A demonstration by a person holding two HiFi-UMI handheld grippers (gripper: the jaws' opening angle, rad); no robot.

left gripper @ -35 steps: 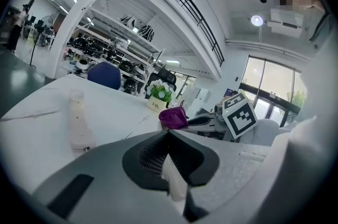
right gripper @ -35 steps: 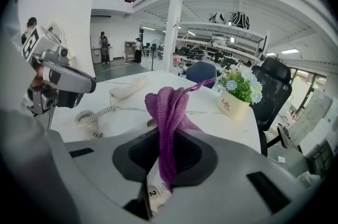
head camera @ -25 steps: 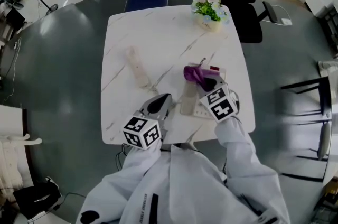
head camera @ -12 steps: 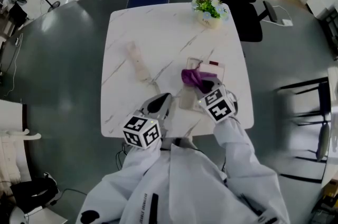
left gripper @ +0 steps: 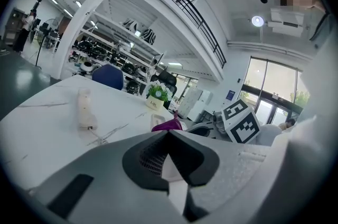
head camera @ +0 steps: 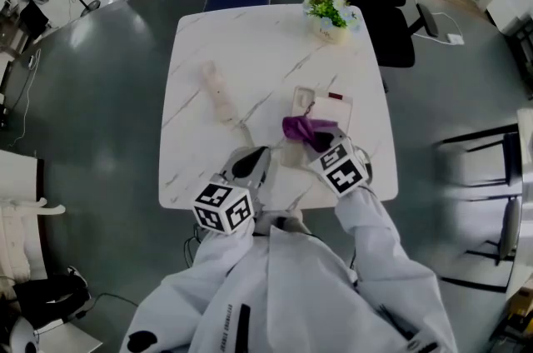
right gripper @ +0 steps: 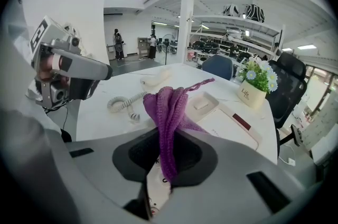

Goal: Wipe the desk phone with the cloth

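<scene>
Gripping the purple cloth (right gripper: pixel 170 104) at the phone's (right gripper: pixel 227 122) near edge, the right gripper (right gripper: pixel 161 170) appears mid-wipe, the left gripper (left gripper: pixel 170 136) beside the phone with fingers closed on nothing; the next stroke calls for pressing the cloth across the phone.

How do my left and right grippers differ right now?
The left gripper is shut on nothing; the right gripper is shut on the purple knitted cloth. The right is at the white desk phone base; the left sits apart, by the near edge of the white marble table. Both have closed fingers.
</scene>
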